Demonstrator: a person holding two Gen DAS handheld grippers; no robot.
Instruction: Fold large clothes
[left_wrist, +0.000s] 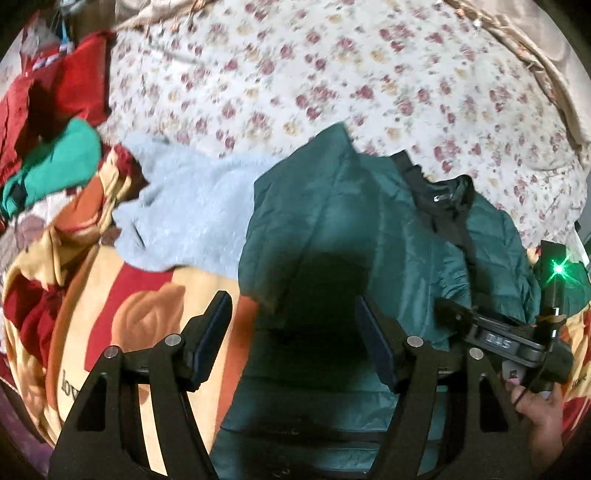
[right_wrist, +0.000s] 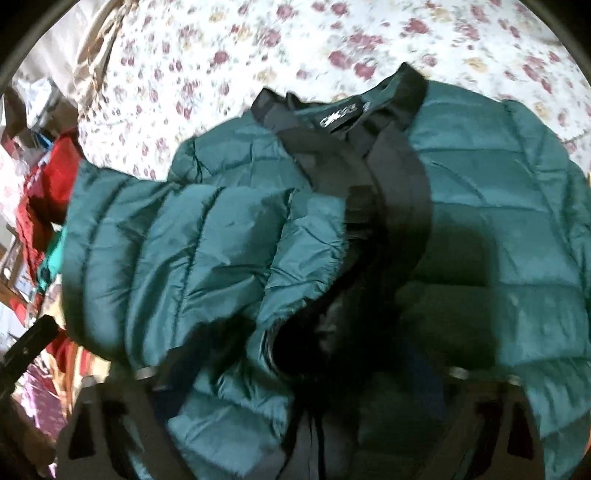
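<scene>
A teal quilted jacket (left_wrist: 332, 221) with a black collar (right_wrist: 369, 107) lies on the bed, one padded part folded over its middle (right_wrist: 184, 240). My left gripper (left_wrist: 295, 332) hangs open over the jacket's near edge; no fabric is between its pads. My right gripper (left_wrist: 454, 314) shows at the right of the left wrist view, tip down on the jacket, held by a hand (left_wrist: 539, 410). In the right wrist view, bunched jacket fabric covers its fingers, so its grip is hidden.
A floral bedsheet (left_wrist: 295, 74) stretches beyond the jacket. To the left lie a pale blue fleece (left_wrist: 184, 206), a green garment (left_wrist: 55, 162) and a red one (left_wrist: 74, 81). A red and cream blanket (left_wrist: 129, 314) covers the near left.
</scene>
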